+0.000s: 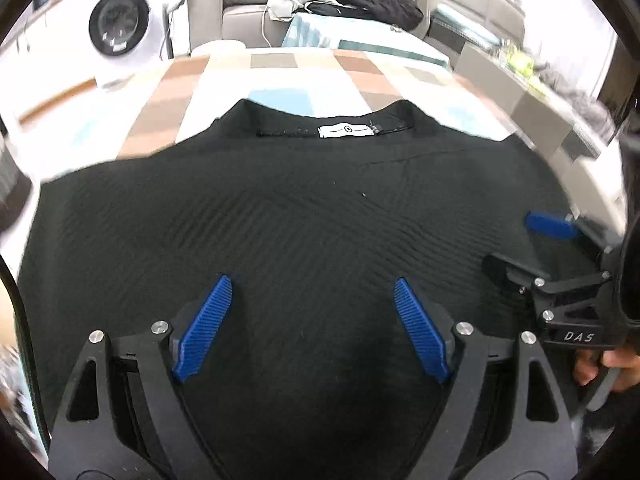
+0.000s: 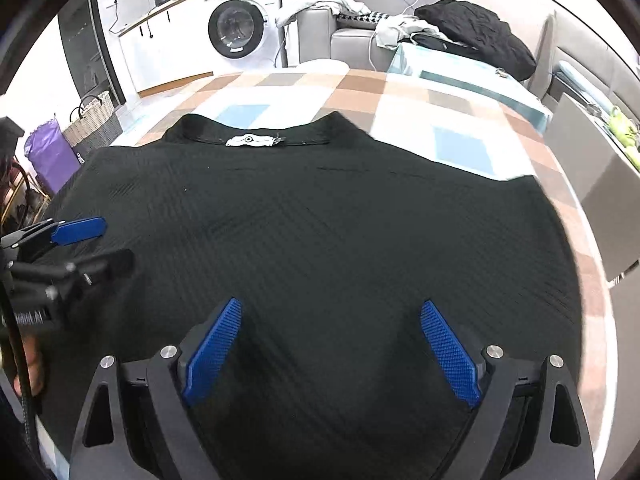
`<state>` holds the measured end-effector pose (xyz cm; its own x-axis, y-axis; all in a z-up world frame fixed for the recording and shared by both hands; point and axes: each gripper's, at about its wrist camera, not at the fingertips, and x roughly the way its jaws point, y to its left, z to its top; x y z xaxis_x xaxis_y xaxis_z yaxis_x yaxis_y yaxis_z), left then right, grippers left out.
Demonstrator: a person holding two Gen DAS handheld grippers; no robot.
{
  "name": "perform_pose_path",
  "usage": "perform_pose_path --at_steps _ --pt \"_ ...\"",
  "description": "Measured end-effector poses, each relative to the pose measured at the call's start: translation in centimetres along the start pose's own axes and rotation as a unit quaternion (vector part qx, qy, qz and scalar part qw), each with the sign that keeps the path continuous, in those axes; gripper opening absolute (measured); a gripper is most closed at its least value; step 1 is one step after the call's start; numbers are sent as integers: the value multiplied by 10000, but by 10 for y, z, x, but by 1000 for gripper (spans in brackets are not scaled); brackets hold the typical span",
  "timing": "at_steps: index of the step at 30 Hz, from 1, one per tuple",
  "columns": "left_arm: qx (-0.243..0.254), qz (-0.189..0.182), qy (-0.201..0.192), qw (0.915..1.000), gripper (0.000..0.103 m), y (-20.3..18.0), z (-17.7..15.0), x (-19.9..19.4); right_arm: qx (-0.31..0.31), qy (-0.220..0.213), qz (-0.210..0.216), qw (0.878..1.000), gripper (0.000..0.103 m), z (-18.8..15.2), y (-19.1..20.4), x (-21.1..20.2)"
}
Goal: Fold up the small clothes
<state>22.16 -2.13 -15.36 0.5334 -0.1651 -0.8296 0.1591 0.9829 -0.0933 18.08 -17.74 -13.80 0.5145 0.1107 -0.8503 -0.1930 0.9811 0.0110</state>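
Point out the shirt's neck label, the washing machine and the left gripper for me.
neck label point(image 2: 251, 141), right wrist view, middle of the white tag.
washing machine point(image 2: 238, 32), right wrist view, its round door.
left gripper point(image 1: 312, 324), left wrist view, midway between fingertips.

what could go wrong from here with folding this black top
Both the left gripper and the right gripper hang open over the middle of the black top, not at an edge, so closing here may pinch both layers. The ribbed fabric could also bunch, and the collar end could fold skewed.
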Motion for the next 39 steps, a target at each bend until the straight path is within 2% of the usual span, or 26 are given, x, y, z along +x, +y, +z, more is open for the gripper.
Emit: perform_pose_path --at_steps 2,3,6,8,13,17,20,22,25,30,39 --pt "-54 136 22 9999 81 7 4 3 92 -65 -360 9993 93 2 -9 2" --pt "-250 193 9 9995 81 16 5 1 271 -43 -380 9989 93 2 -18 2" --pt "-615 172 18 9980 81 37 6 -3 652 16 -386 9971 94 1 -45 -2" --pt "-744 32 23 9972 81 41 8 -4 715 8 -627 9955 94 3 -51 -6" --pt "-437 -53 49 9990 81 15 22 10 499 1 -397 9980 94 14 -34 -1" --pt "-182 282 51 9994 83 2 36 26 203 36 -435 9988 95 22 -19 12" --pt "-326 353 78 9988 82 13 34 21 290 113 -563 9979 95 17 -33 6" --pt "-507 444 127 9976 82 27 25 10 398 134 -363 9985 97 10 -43 1" --pt "-780 442 86 9959 82 45 -4 -12 395 145 -319 9986 97 -4 -45 -11" --pt "-788 506 -35 9956 82 52 -63 -51 283 135 -197 9993 97 -35 -35 -31" --pt "-933 570 -197 9938 82 54 -131 -103 82 276 80 9996 96 -85 -7 -65"
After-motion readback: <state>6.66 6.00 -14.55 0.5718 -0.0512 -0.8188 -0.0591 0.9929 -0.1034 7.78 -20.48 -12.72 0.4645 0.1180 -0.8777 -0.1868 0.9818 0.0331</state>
